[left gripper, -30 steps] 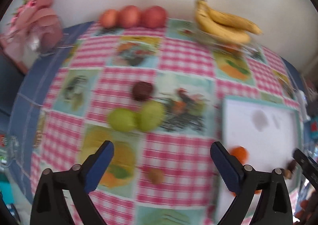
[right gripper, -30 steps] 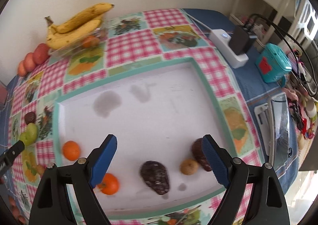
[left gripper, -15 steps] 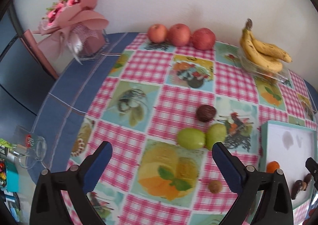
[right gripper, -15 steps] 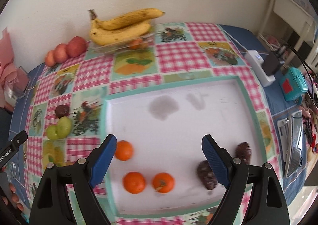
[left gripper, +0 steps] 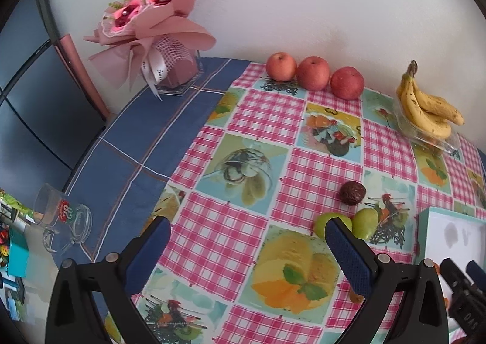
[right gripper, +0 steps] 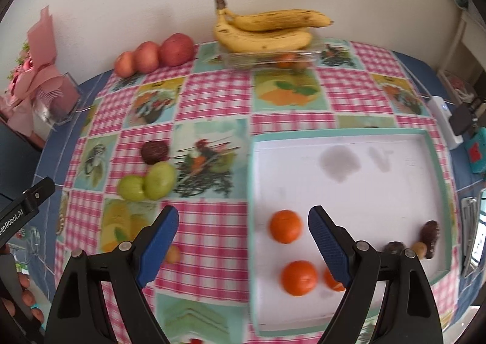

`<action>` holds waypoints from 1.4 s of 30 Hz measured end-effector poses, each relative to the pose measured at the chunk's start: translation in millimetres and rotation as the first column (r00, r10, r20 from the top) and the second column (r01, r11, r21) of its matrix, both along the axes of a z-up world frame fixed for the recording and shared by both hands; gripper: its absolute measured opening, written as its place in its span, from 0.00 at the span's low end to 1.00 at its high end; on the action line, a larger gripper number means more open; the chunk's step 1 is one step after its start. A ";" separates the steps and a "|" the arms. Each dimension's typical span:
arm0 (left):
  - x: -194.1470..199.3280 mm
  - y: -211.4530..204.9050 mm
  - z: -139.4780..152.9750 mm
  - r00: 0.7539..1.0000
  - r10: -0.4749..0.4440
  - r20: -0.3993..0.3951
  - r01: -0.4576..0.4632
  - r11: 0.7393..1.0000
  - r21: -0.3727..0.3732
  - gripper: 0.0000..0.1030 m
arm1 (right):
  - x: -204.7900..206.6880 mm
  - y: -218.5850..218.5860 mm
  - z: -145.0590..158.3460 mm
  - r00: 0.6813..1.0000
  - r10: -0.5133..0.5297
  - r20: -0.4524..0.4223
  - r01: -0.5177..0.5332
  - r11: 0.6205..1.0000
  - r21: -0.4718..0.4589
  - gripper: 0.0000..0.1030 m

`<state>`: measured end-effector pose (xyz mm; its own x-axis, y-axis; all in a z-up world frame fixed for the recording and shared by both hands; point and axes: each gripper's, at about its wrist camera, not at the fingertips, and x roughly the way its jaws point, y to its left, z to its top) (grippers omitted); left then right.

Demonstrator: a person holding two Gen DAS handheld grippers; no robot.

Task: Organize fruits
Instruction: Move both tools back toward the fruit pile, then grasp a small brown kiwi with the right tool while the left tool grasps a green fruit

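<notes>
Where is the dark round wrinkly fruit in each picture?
Left wrist view: the dark brown round fruit lies right of centre, just above the two green fruits.
Right wrist view: it lies left of centre, again just above them.
Shared landmark: the three red apples by the wall.
</notes>
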<state>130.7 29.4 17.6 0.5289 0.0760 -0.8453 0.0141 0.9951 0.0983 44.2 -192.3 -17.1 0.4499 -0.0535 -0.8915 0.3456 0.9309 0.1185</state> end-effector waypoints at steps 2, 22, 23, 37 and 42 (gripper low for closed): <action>0.9 4.8 1.7 1.000 0.009 0.004 -0.009 1.000 -0.006 1.00 | 3.3 9.4 -0.2 1.000 0.020 0.002 -0.020 1.000 -0.008 0.85; 13.4 6.6 -37.6 0.989 -0.041 -0.141 0.043 0.999 0.013 1.00 | 20.9 61.9 -48.1 0.975 0.153 -0.163 -0.158 0.987 -0.014 0.85; 14.1 5.8 -43.0 0.987 -0.043 -0.156 0.047 0.999 0.023 1.00 | 21.1 63.1 -51.1 0.972 0.158 -0.173 -0.162 0.987 -0.014 0.85; 17.7 12.1 -87.7 0.968 -0.014 -0.251 0.022 0.999 0.029 1.00 | 27.0 92.2 -77.8 0.940 0.254 -0.227 -0.264 0.965 -0.014 0.79; 20.1 14.8 -85.7 0.968 -0.013 -0.252 0.018 1.000 0.015 1.00 | 25.3 99.0 -80.3 0.932 0.275 -0.238 -0.287 0.958 -0.018 0.52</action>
